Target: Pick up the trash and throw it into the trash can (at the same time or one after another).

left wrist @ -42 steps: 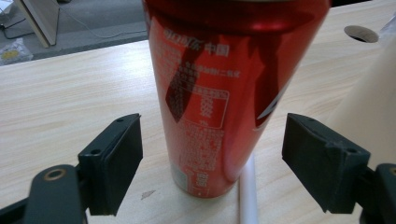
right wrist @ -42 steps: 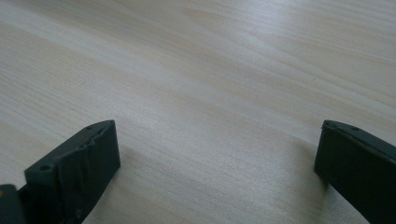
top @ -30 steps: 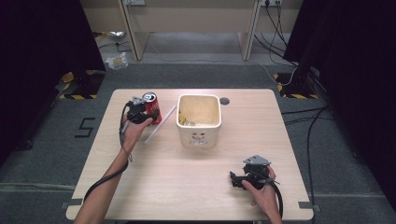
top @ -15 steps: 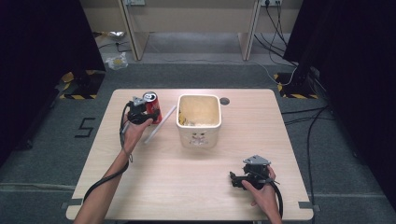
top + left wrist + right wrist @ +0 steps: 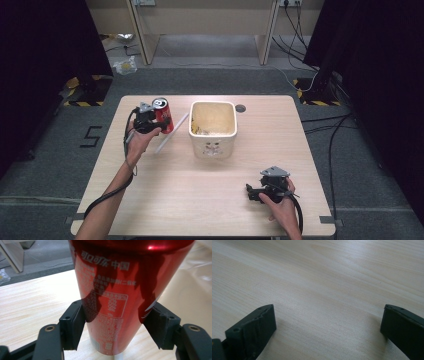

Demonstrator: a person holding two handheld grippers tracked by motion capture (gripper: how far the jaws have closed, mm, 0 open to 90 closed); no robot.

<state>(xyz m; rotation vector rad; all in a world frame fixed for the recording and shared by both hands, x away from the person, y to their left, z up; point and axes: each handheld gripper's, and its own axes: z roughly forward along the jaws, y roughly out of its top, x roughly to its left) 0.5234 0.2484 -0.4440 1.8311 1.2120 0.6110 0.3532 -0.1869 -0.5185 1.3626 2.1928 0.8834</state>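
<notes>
A red soda can (image 5: 161, 114) stands upright at the table's back left, just left of a cream square bin (image 5: 212, 129). My left gripper (image 5: 150, 120) is shut on the can. In the left gripper view both black pads (image 5: 75, 327) press the can's (image 5: 117, 302) lower sides. A white straw (image 5: 171, 132) lies slanted on the table between can and bin, and its end (image 5: 117, 356) shows below the can. My right gripper (image 5: 253, 192) rests near the front right, open, with bare wood between its fingertips (image 5: 257, 325).
The wooden table (image 5: 200, 200) has a round cable hole (image 5: 240, 108) at the back behind the bin. The bin holds some light scraps. Cables trail from both grippers. Grey floor and dark curtains surround the table.
</notes>
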